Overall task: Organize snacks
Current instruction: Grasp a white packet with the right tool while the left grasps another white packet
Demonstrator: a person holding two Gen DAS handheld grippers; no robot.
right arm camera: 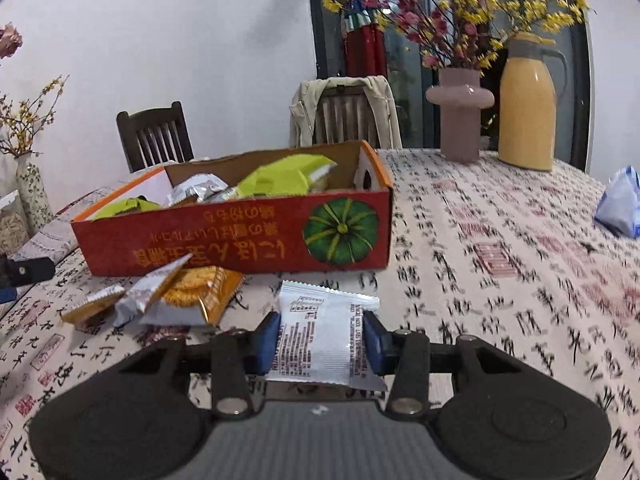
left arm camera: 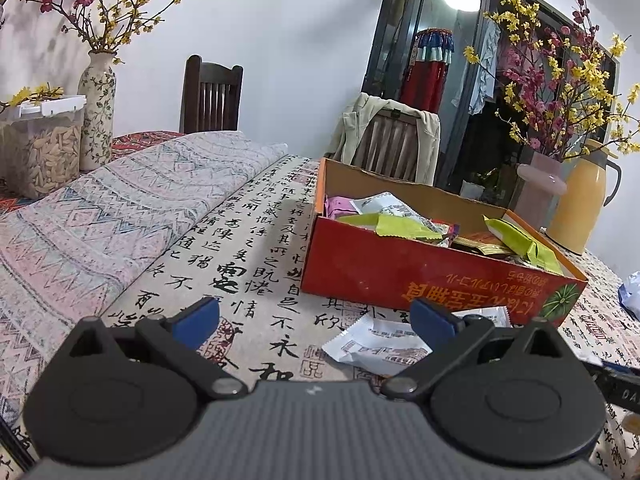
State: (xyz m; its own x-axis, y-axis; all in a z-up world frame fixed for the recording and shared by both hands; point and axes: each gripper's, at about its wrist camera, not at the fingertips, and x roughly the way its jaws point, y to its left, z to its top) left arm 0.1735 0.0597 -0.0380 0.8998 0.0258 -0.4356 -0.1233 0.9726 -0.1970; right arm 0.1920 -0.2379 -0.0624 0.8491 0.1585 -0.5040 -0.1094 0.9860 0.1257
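A red cardboard box (right arm camera: 240, 236) with a pumpkin picture stands on the table, holding several snack packets, some green (right arm camera: 280, 180). My right gripper (right arm camera: 322, 340) is shut on a white snack packet (right arm camera: 320, 336), its blue pads pressing both sides, just in front of the box. To its left lie a gold cracker packet (right arm camera: 196, 288) and a silver one (right arm camera: 148, 292). In the left wrist view the same red box (left arm camera: 400, 272) sits ahead to the right. My left gripper (left arm camera: 316, 316) stands open with nothing between its fingers, and a white packet (left arm camera: 380, 344) lies near its right fingertip.
A calligraphy tablecloth (right arm camera: 500, 280) covers the table, with a folded patterned cloth (left arm camera: 120, 208) at left. A pink vase (right arm camera: 460, 116), yellow jug (right arm camera: 528, 108) and blue bag (right arm camera: 620, 204) stand at right. A jar of seeds (left arm camera: 44, 148), floral vase (left arm camera: 98, 112) and chairs are behind.
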